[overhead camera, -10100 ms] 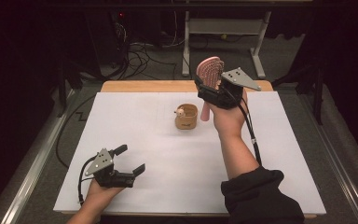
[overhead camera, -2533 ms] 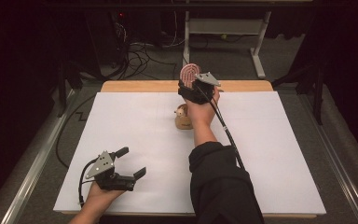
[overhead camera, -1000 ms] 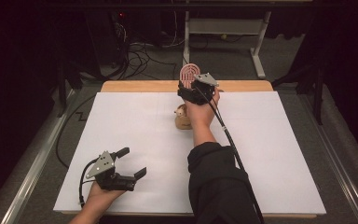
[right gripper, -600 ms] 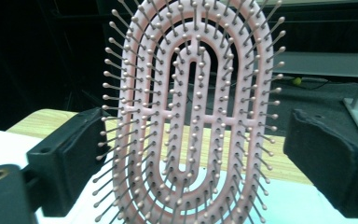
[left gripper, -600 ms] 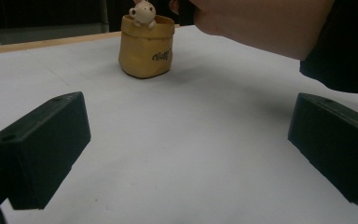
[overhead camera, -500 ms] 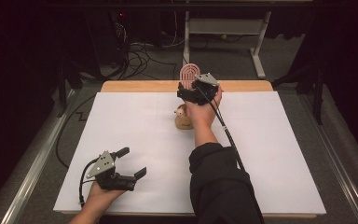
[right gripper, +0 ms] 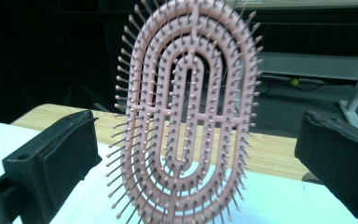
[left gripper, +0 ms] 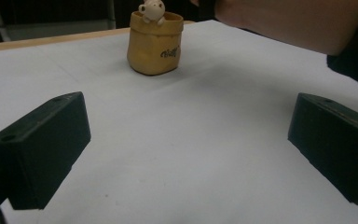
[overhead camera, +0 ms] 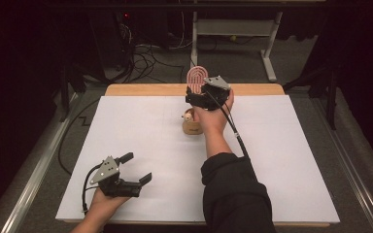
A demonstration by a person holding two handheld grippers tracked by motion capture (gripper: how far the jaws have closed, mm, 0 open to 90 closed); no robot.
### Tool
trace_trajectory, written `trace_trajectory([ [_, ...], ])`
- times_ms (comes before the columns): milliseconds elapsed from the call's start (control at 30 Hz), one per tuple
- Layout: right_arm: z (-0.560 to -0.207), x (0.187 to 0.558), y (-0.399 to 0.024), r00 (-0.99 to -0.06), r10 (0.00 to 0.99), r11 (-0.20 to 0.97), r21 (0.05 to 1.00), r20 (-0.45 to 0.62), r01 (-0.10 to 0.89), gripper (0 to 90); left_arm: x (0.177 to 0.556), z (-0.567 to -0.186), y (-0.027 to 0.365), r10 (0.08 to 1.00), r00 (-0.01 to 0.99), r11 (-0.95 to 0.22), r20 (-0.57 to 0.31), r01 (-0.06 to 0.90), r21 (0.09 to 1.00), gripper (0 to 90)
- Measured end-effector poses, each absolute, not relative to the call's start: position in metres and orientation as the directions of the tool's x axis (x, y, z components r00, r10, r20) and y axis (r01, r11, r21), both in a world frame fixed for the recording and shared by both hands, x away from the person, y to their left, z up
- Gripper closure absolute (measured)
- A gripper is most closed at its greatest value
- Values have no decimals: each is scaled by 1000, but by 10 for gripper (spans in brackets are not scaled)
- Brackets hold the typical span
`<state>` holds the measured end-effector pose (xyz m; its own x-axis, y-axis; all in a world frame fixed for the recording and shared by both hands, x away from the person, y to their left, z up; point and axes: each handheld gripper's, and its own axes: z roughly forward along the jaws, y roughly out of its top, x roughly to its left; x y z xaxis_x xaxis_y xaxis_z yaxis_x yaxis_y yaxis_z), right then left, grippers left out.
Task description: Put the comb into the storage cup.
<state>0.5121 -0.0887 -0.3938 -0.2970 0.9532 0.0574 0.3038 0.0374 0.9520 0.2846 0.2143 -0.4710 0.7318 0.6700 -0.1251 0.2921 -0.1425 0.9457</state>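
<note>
One pink plastic hairbrush (right gripper: 189,112), an oval of openwork loops bristling with thin ball-tipped pins, stands upright between the jaws of the right hand-held gripper (right gripper: 193,163), which have just been opening and now stand wide with neither pad touching it. One small mustard-yellow holder (left gripper: 154,43), sack-shaped with a tiny white figure at its rim, sits on the white-covered table (overhead camera: 141,131) towards its far wooden edge, under the right hand. The left hand-held gripper (overhead camera: 136,168), one of two, rests near the front left with its blocky black jaws spread over bare table.

Pink hairbrush (right gripper: 189,116) with concentric oval ribs. Mustard-yellow holder (left gripper: 154,43), dark lettering, cream figure on top. White table sheet (overhead camera: 126,126), black sleeve (overhead camera: 233,194).
</note>
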Motion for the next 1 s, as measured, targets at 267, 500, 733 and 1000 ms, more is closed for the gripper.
trace_trajectory([
  [267,-387,495,-99,-317,947,40,955,59,295,1,285,-471,213,672,731,-146,-119,288,946,0],
  [500,-387,483,-103,-337,939,38,955,66,295,2,286,-471,213,674,730,-148,-116,287,946,0],
  [733,-393,467,-107,-360,931,56,952,58,299,1,286,-470,214,679,726,-150,-109,282,948,0],
  [1000,-401,451,-112,-383,922,64,951,60,302,2,286,-471,214,678,727,-157,-104,282,946,0],
])
